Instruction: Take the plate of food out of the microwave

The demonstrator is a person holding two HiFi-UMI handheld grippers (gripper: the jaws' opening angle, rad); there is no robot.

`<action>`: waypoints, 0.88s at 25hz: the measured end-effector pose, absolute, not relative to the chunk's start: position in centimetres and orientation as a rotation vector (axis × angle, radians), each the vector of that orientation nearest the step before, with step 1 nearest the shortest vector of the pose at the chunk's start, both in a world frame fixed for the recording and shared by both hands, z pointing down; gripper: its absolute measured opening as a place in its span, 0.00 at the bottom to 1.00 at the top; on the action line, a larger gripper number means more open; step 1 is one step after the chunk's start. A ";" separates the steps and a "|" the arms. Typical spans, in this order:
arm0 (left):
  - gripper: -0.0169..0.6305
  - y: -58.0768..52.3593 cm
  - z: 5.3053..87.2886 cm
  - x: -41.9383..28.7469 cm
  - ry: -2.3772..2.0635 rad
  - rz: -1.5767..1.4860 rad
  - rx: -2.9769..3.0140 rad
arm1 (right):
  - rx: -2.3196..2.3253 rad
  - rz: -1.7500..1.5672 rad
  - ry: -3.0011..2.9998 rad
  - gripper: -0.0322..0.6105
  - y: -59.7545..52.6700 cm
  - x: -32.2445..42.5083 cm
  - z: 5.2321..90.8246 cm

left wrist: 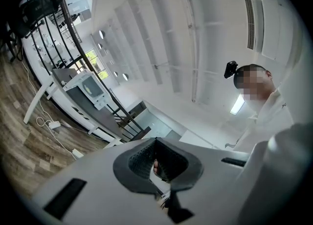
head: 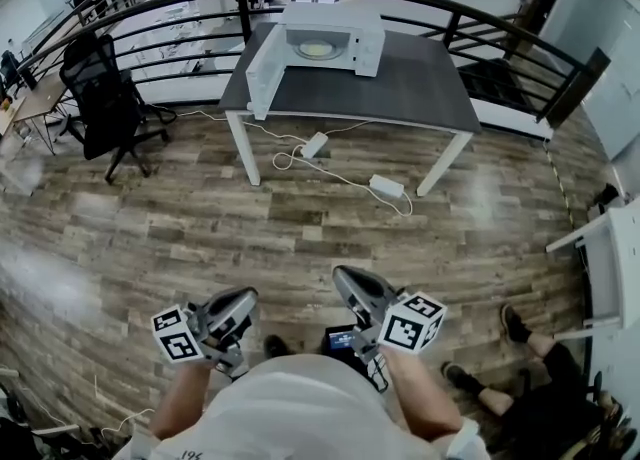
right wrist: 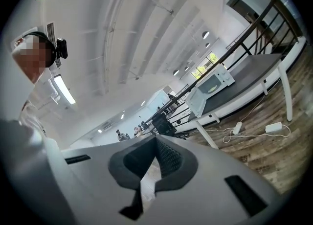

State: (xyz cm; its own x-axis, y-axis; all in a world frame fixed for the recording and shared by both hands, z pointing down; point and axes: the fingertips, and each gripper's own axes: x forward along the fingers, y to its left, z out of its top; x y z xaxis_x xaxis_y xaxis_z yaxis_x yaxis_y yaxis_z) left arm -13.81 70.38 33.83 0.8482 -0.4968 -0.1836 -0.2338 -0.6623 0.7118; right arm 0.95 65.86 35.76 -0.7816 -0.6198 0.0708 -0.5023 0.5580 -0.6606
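A white microwave (head: 322, 40) stands with its door swung open to the left on a dark table (head: 420, 88) across the room. Inside it I can see a plate of food (head: 316, 49). Both grippers are held close to my body, far from the table, pointing upward. My left gripper (head: 243, 299) is shut with nothing in it, and my right gripper (head: 346, 277) is shut and empty too. In the left gripper view the closed gripper (left wrist: 156, 141) points at the ceiling, with the microwave (left wrist: 90, 88) small at the left. The right gripper view shows the closed gripper (right wrist: 156, 139) and the microwave (right wrist: 213, 84) far off.
Wood floor lies between me and the table. A black office chair (head: 105, 98) stands at the left. A power strip and cables (head: 385, 186) lie under the table. A curved black railing (head: 500, 23) runs behind it. A seated person's legs (head: 520, 368) and a white table (head: 610, 258) are at the right.
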 end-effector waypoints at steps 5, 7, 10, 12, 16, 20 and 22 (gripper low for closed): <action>0.03 69.8 33.8 -13.6 -0.510 -0.477 2.306 | -0.983 -1.018 2.630 0.03 65.5 1.1 35.9; 0.03 69.7 34.0 -13.3 -0.503 -0.474 2.305 | -0.996 -1.015 2.631 0.03 65.4 1.3 36.1; 0.03 69.5 34.2 -13.1 -0.502 -0.469 2.298 | -1.017 -1.018 2.627 0.03 65.3 1.7 36.4; 0.03 69.4 34.3 -13.2 -0.518 -0.466 2.294 | -1.024 -1.024 2.625 0.03 65.5 1.8 36.5; 0.03 68.6 34.4 -13.6 -0.561 -0.467 2.300 | -1.039 -1.008 2.632 0.03 65.1 2.0 36.6; 0.03 68.4 34.8 -13.5 -0.605 -0.450 2.303 | -1.091 -0.992 2.609 0.03 64.8 3.1 36.8; 0.03 68.5 35.0 -13.4 -0.622 -0.437 2.300 | -1.126 -0.989 2.581 0.03 64.6 3.8 36.8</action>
